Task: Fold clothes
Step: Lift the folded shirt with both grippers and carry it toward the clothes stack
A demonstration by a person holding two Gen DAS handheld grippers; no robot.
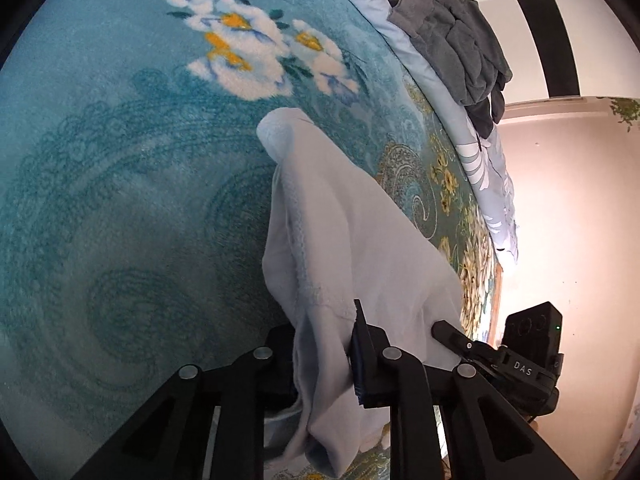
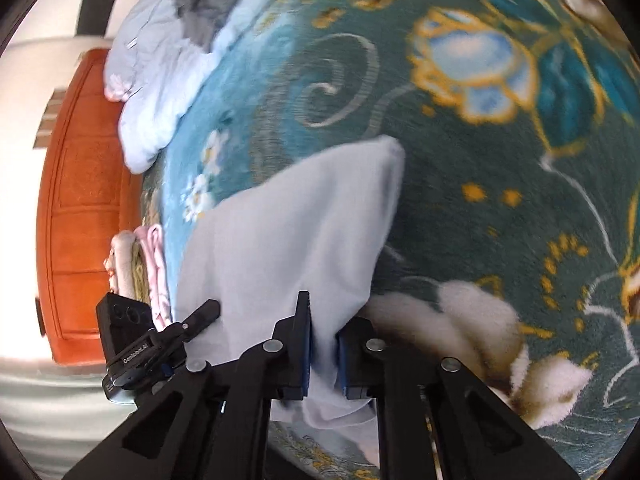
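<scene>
A pale blue garment (image 1: 352, 248) hangs bunched over the teal floral blanket (image 1: 120, 160). My left gripper (image 1: 324, 356) is shut on one edge of it, the cloth draped over the left finger and hiding it. The right gripper shows at the lower right of the left wrist view (image 1: 444, 328), touching the same cloth. In the right wrist view, my right gripper (image 2: 323, 344) is shut on the pale blue garment (image 2: 288, 232), which stretches away over the blanket (image 2: 480, 200). The left gripper (image 2: 208, 310) is at its left edge.
A heap of grey clothes (image 1: 452, 28) lies on a light blue quilt (image 1: 480, 160) at the bed's far edge. Folded pink and cream clothes (image 2: 136, 268) are stacked by the bed's side. An orange wooden door (image 2: 80, 200) stands beyond.
</scene>
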